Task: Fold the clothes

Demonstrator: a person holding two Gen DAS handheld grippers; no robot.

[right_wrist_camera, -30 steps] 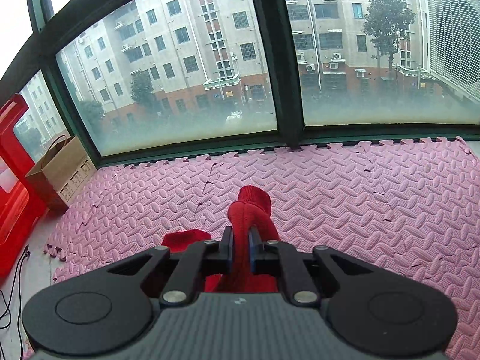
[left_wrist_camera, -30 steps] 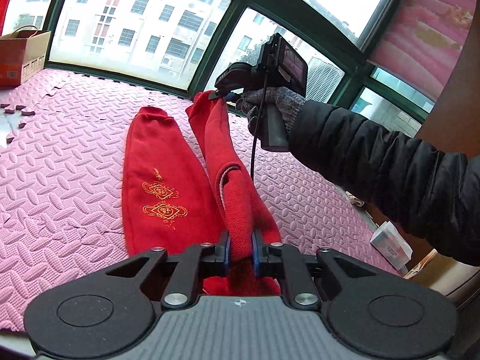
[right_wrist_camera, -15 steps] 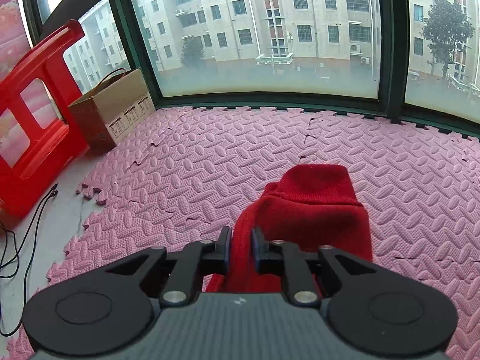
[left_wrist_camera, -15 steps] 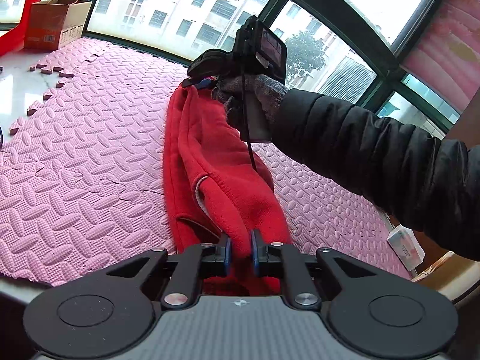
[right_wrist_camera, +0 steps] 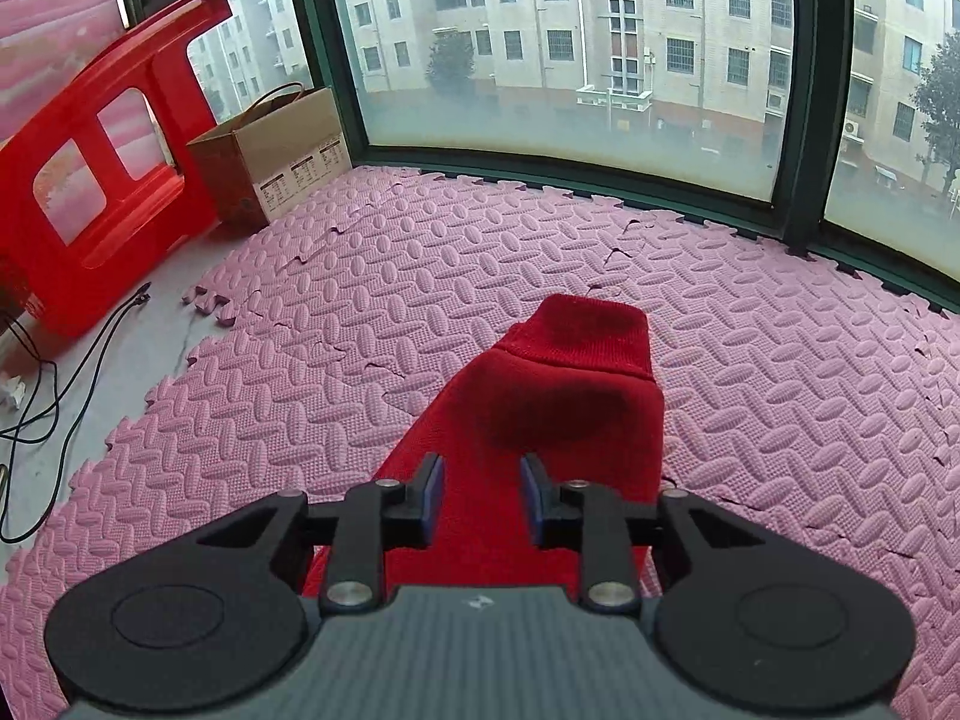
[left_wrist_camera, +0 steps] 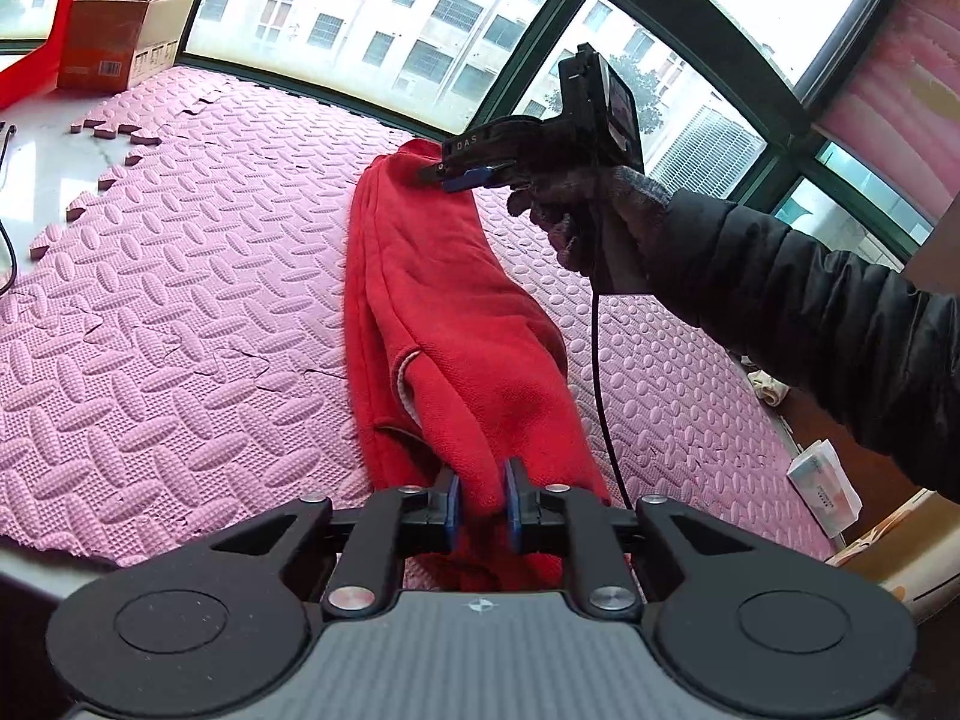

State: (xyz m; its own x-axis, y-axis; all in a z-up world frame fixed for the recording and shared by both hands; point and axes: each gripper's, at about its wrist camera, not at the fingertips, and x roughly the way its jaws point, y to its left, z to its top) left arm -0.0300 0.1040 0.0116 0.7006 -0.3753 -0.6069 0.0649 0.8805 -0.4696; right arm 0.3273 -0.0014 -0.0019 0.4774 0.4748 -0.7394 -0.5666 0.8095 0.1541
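Note:
Red trousers [left_wrist_camera: 444, 312] lie folded lengthwise on the pink foam mat [left_wrist_camera: 180, 276], one leg on top of the other. My left gripper [left_wrist_camera: 481, 498] is shut on the waist end of the red trousers. My right gripper [right_wrist_camera: 482, 498] is open just above the cuff end [right_wrist_camera: 576, 384], which lies flat on the mat. In the left wrist view the right gripper [left_wrist_camera: 456, 175] sits at the far cuff, held by a gloved hand.
A brown cardboard box [right_wrist_camera: 282, 150] and a red plastic stool [right_wrist_camera: 102, 180] stand at the mat's left end by the window. Black cables [right_wrist_camera: 54, 384] lie on the bare floor. A small white packet [left_wrist_camera: 825, 486] lies beyond the mat's right edge.
The raised trouser leg has swung left and now lies on the other leg, covering the gold embroidery. My right gripper has opened and let go of the cuff.

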